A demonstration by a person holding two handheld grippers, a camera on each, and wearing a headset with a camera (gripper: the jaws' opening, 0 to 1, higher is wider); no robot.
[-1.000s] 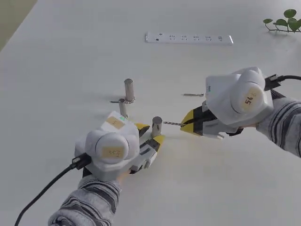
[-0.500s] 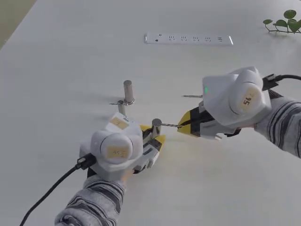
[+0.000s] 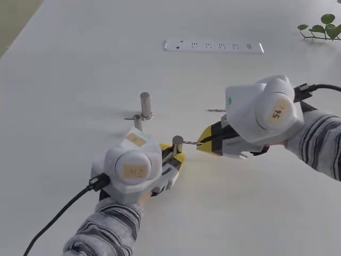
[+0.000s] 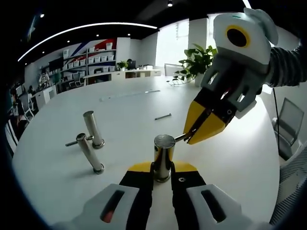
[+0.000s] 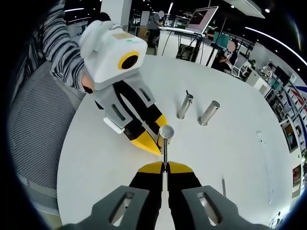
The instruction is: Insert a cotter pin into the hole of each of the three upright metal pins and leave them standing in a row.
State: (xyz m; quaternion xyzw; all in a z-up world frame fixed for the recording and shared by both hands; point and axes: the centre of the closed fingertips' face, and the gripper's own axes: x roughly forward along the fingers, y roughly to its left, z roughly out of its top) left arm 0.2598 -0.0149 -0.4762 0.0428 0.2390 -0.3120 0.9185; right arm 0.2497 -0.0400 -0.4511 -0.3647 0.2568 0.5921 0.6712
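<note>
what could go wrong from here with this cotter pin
1. The thin cotter pin is held by its tail in the right gripper; if its tip misses the hole, it may bend or slip.
2. The left gripper grips the metal pin low, while the push lands near its top, so it might tilt.
3. The left gripper sits close to another standing metal pin, which a nudge could topple.

White workbench (image 3: 80, 69) (power strip (image 3: 213, 46)) in bright office.
</note>
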